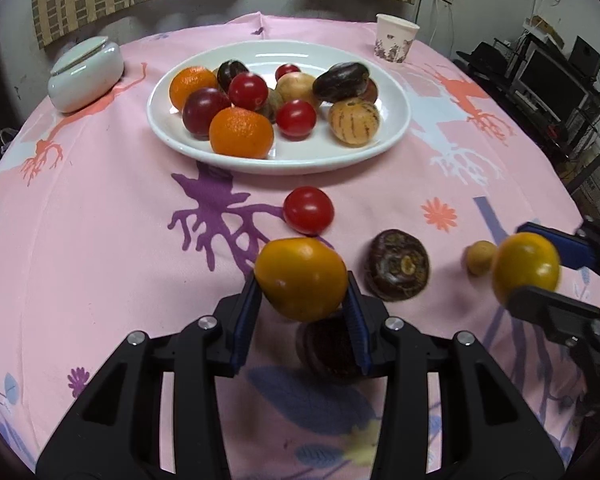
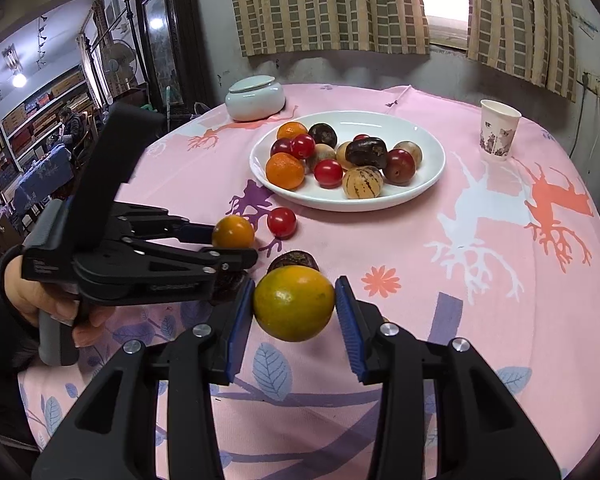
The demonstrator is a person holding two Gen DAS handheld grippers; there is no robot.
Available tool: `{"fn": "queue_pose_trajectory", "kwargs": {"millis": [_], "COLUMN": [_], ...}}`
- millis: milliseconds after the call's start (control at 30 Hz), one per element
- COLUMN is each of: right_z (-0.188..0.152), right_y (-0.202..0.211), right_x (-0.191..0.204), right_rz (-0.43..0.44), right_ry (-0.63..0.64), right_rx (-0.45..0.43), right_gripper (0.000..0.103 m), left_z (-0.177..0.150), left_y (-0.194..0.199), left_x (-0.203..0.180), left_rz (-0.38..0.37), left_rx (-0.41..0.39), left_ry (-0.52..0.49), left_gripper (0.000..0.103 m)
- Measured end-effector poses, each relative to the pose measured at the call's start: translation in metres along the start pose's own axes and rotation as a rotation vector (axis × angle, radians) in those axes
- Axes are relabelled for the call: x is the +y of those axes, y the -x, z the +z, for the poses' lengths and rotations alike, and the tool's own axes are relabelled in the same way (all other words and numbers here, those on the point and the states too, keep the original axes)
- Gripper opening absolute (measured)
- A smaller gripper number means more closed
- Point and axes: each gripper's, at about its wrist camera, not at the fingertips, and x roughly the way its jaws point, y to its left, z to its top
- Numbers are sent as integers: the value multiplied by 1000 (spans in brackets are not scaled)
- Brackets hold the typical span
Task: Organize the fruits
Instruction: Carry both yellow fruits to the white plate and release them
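Note:
My left gripper (image 1: 303,286) is shut on a yellow-orange fruit (image 1: 301,278), held above the pink cloth; it shows from the side in the right wrist view (image 2: 236,242). My right gripper (image 2: 294,306) is shut on another yellow-orange fruit (image 2: 294,303), also seen at the right of the left wrist view (image 1: 526,266). A white plate (image 1: 392,92) holds several fruits: oranges, red tomatoes, dark plums, a striped melon. On the cloth lie a red tomato (image 1: 308,210), a dark brown fruit (image 1: 397,265), a small tan fruit (image 1: 480,257) and a dark fruit (image 1: 330,346) under my left gripper.
A white lidded jar (image 1: 86,74) stands at the far left of the table, a paper cup (image 1: 395,38) at the far right. The table (image 1: 100,240) has a pink patterned cloth. A curtained wall is behind it; furniture stands beyond the right edge.

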Motion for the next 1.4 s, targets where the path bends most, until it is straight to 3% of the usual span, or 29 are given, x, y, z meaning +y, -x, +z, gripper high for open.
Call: {"fn": "queue_pose_trajectory", "kwargs": {"millis": [400, 567, 800, 900, 1033, 1233, 1333, 1367, 1400], "right_z": [11, 41, 83, 95, 101, 105, 106, 105, 103], "right_y": [1, 6, -13, -37, -73, -102, -104, -100, -93], "right_x": [4, 6, 14, 11, 7, 1, -1, -2, -4], "right_rz": [-22, -82, -118, -124, -131, -130, -152, -150, -127], "right_ry": [-12, 29, 105, 107, 112, 89, 80, 74, 65], "right_rx": [-44, -83, -118, -86, -21, 42, 53, 27, 4], "right_gripper": [41, 41, 41, 41, 41, 42, 63, 63, 63], "left_z": [2, 21, 69, 97, 127, 138, 137, 136, 134], "left_y": [49, 67, 76, 68, 33, -4, -9, -8, -5], "left_x": [13, 20, 26, 34, 38, 36, 35, 36, 37], "left_rz": [-28, 0, -45, -73, -46, -29, -23, -22, -20], "left_rx": [-67, -131, -216, -235, -201, -155, -158, -166, -178], "left_ry": [-17, -62, -63, -14, -5, 7, 15, 23, 31], "left_gripper": [41, 41, 42, 42, 42, 42, 51, 65, 70]}}
